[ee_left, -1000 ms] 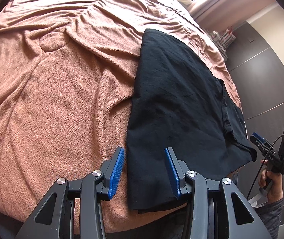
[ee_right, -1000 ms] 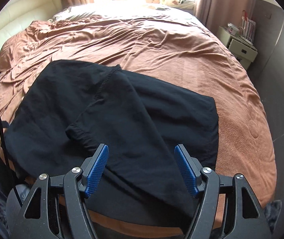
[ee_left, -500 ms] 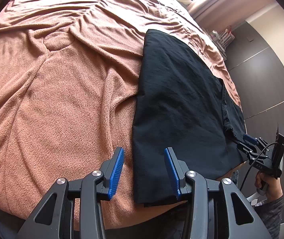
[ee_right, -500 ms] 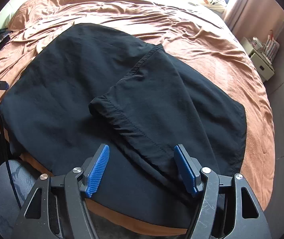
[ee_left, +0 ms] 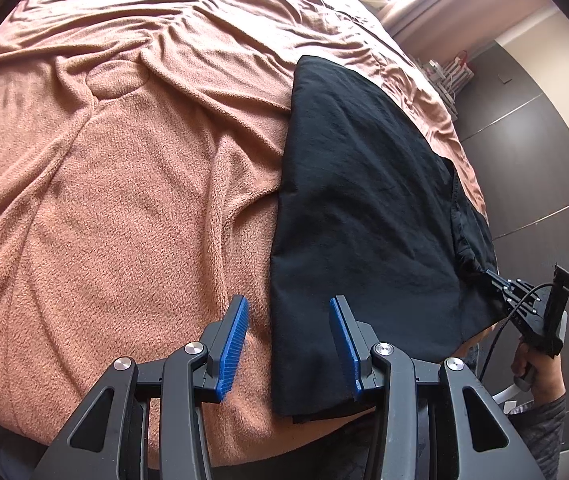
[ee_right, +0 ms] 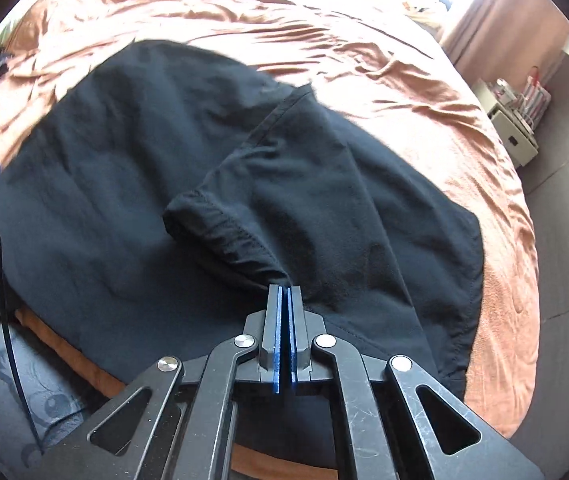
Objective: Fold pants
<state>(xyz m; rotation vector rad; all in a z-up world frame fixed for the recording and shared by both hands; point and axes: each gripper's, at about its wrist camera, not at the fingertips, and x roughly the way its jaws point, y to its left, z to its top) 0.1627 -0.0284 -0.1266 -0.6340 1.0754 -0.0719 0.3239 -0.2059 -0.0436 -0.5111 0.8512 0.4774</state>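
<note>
Bed (ee_left: 124, 200) covered with a wrinkled rust-brown blanket; a nightstand (ee_right: 514, 136) with small items stands beside it at the far right, dark wardrobe panels (ee_left: 544, 160) along the wall. A black cable (ee_right: 0, 280) hangs at the left of the right wrist view. Black pants (ee_right: 104, 200) lie spread near the bed's near edge — one leg folded back over the rest, its stitched hem (ee_right: 220, 232) bunched up. Right gripper (ee_right: 284, 292): fingers clenched on the hem fabric, which rises to them in a taut ridge. Left gripper (ee_left: 288, 344): fingers released, straddling the side edge of the pants — pads not pressing on it.
</note>
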